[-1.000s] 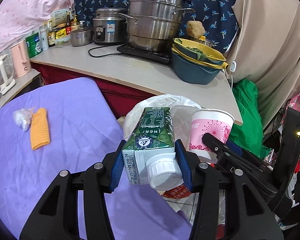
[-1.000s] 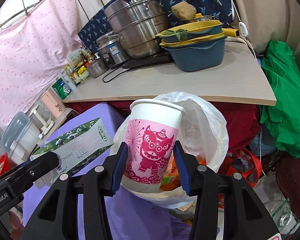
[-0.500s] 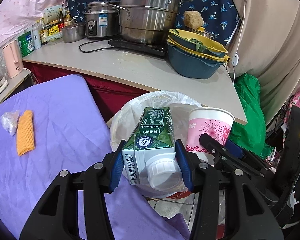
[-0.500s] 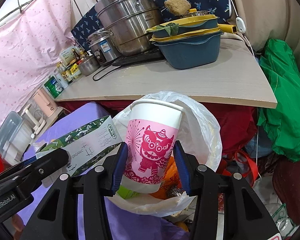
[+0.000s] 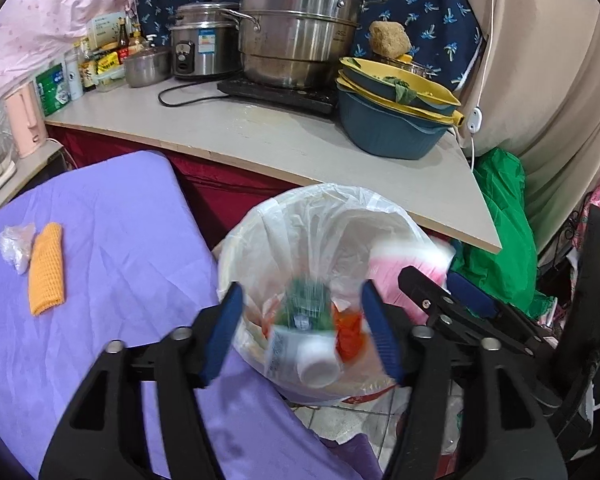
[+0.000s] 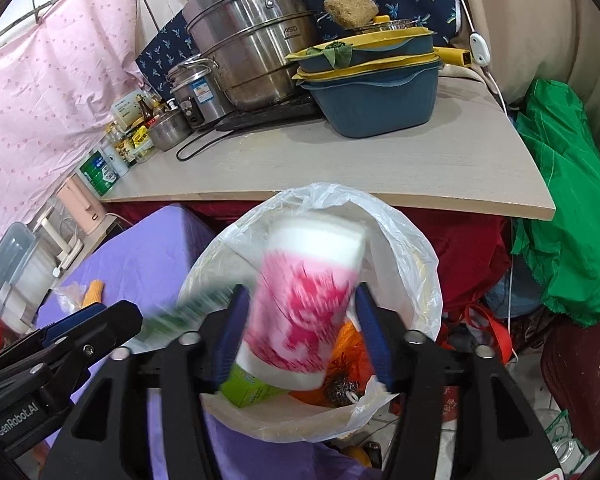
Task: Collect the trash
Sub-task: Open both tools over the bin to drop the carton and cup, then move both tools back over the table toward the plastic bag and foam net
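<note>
Both the left gripper [image 5: 302,336] and right gripper [image 6: 298,334] gaped, holding nothing; light carton [image 5: 300,332] and crushable cup [image 6: 306,304] hung blurred over the bin bag [image 5: 320,216].

Bin liner [image 5: 324,216]: thin translucent plastic, crinkled. Steamer pot [image 5: 300,36]: polished glossy metal. Tablecloth [image 5: 112,240]: matt purple cloth, creased

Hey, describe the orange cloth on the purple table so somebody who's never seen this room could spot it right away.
Find the purple-covered table in front of the kitchen counter. Near its far left side lies the orange cloth, a folded waffle-textured strip. Right beside it on the left is a crumpled clear plastic wrapper; the cloth is the flat, bright orange one.
</note>
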The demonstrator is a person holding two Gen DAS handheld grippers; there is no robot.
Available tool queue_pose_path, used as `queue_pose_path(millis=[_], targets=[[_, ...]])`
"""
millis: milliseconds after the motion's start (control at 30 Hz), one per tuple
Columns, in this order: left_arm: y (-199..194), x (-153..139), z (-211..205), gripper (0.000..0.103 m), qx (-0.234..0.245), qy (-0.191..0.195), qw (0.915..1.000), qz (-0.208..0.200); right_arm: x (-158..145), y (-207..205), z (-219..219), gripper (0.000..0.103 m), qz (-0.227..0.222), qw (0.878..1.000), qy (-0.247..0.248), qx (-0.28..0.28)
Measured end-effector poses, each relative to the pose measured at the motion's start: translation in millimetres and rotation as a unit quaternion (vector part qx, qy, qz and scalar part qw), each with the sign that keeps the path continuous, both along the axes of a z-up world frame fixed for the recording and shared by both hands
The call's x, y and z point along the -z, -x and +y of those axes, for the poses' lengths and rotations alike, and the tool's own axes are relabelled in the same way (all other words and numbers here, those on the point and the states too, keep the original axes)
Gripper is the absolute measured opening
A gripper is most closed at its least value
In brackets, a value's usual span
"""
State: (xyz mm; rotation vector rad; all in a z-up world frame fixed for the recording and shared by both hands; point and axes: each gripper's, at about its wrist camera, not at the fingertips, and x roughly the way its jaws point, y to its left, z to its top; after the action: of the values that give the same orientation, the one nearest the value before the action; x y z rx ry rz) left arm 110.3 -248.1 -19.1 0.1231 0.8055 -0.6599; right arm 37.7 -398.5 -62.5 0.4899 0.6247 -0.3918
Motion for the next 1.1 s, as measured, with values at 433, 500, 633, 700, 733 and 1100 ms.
queue_pose_path(millis=[433, 500, 633, 700, 733, 1100], targets=[[-7, -18, 38, 0.072, -0.043, 0.012, 0.9989, -0.015, -27, -1, 30, 0.068, -0.022, 0.999, 0.013, -0.021], [-9, -21, 49, 0.072, -0.051, 0.015, 0.9985, -0.016, -29, -3, 38, 0.068, -0.024, 0.999, 0.016, -0.027], [-14, -24, 72, 0.072, -0.070, 0.016, 0.9972, -0.018, -35, -11, 57, 0.068, -0.025, 0.999, 0.021, -0.043], [-18, -24, 87, 0.072, -0.083, 0.018, 0.9963, -0.016, -37, -16, 70, 0.068, -0.025, 0.998, 0.025, -0.054], [-20, -25, 95, 0.072, -0.089, 0.018, 0.9958, -0.016, -38, -19, 74, 0.068, -0.025, 0.998, 0.027, -0.058], [-48, -19, 194, 0.072, -0.173, 0.005, 0.9848, -0.014, -39, -62, 157, 0.068, -0.011, 0.990, 0.040, -0.136]])
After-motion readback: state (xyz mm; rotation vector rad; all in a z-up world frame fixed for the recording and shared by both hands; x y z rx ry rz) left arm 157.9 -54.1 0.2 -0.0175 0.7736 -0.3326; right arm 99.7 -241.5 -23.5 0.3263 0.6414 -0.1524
